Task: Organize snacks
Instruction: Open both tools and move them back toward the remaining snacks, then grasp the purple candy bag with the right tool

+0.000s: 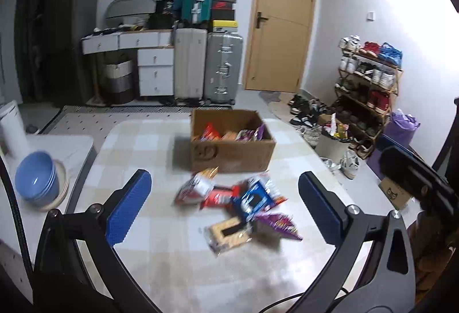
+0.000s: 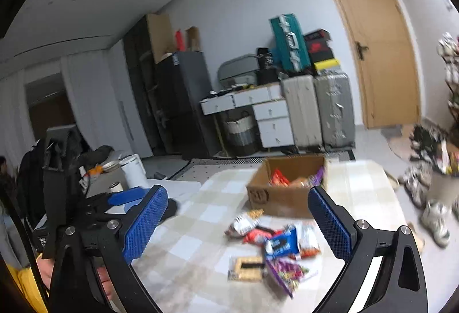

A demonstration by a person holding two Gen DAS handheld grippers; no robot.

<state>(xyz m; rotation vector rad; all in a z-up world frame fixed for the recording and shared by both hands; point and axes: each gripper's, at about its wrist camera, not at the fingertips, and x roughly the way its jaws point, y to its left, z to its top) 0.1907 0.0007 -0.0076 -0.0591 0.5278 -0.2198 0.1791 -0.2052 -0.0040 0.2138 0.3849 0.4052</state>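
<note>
An open cardboard box [image 1: 232,154] holding several snack packets stands on the checked tablecloth; it also shows in the right wrist view [image 2: 282,199]. In front of it lies a loose pile of snack packets [image 1: 241,198]: a blue packet [image 1: 254,202], a purple packet [image 1: 279,222], a clear cracker pack [image 1: 228,235], a white-and-red packet [image 1: 195,188]. The same pile [image 2: 275,247] shows in the right wrist view. My left gripper [image 1: 225,207] is open and empty above the pile. My right gripper [image 2: 238,224] is open and empty, held above the table.
Stacked blue bowls [image 1: 37,176] sit on a side surface at the left. Suitcases [image 1: 208,65], white drawers [image 1: 155,72] and a wooden door [image 1: 282,17] stand behind. A shoe rack [image 1: 367,78] and shoes on the floor are at the right. The other gripper's body [image 1: 413,175] shows at the right.
</note>
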